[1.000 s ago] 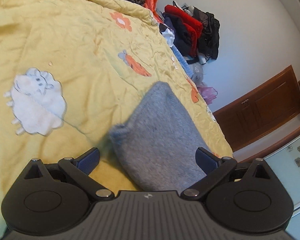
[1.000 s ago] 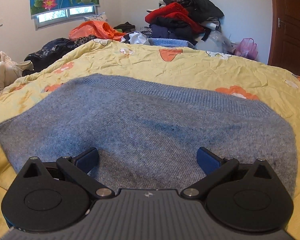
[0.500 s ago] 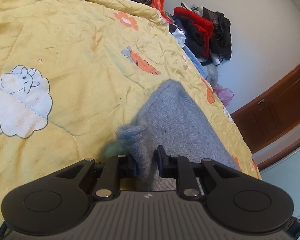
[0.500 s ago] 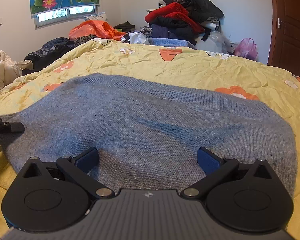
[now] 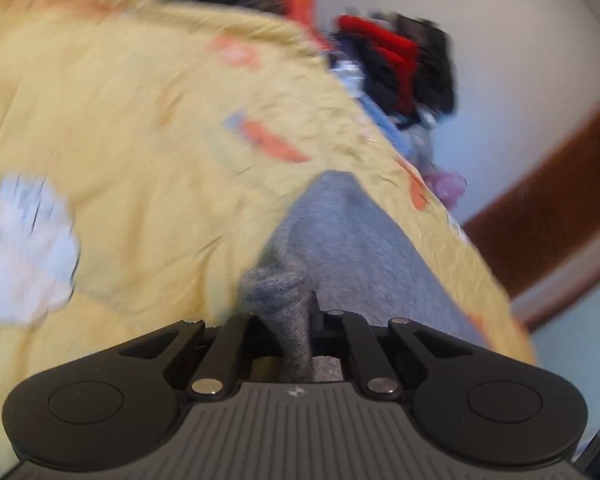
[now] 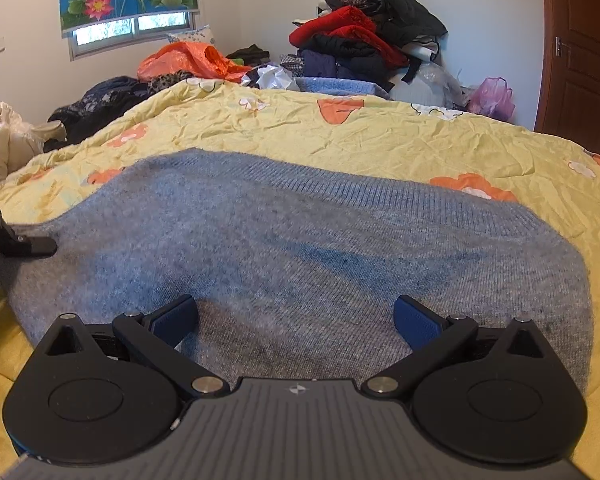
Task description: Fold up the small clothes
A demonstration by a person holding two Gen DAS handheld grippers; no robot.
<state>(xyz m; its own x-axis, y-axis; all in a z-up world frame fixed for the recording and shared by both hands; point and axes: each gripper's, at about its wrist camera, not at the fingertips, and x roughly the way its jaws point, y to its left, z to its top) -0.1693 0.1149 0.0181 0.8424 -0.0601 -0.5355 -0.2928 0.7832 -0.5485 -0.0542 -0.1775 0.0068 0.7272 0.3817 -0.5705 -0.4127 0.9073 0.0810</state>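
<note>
Two grippers under my control: the left gripper (image 5: 290, 320) has its jaws clamped on a bunched corner of the grey sweater (image 6: 300, 264); the right gripper (image 6: 296, 316) sits with jaws spread wide above the sweater's near edge. Sweater lies flat on the yellow quilt (image 6: 400, 140), clothes pile (image 6: 364, 40) beyond its far edge.

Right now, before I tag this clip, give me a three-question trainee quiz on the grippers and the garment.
1. True or false: the right gripper is shut on the grey sweater.
2. Which gripper pinches a bunched edge of the sweater? A) left B) right C) neither
3. Fill in: the sweater lies on a ____ quilt with orange flowers.

Key: 1 false, it is open above the knit; 2 A, the left gripper; 3 yellow.
</note>
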